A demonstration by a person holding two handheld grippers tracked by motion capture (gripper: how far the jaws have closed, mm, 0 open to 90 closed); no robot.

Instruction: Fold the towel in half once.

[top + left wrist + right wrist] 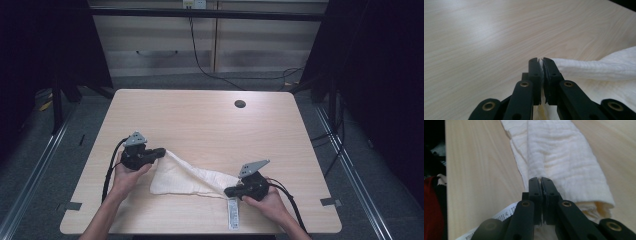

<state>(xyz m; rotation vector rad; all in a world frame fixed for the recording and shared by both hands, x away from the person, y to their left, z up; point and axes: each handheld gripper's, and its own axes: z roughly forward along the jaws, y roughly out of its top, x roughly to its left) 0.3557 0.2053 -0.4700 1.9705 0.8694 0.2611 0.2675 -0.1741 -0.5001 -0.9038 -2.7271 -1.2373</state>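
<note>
Two tongs, left tongs [159, 151] and right tongs [229, 191], each pinch an end of the white towel [186, 177] near the surface's front edge; probably mid-fold, next needing both ends carried together.

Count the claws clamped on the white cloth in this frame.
2. The left claw pinches the white cloth at its left end; the right claw pinches its right end, by the printed label. Both are shut on fabric.
</note>
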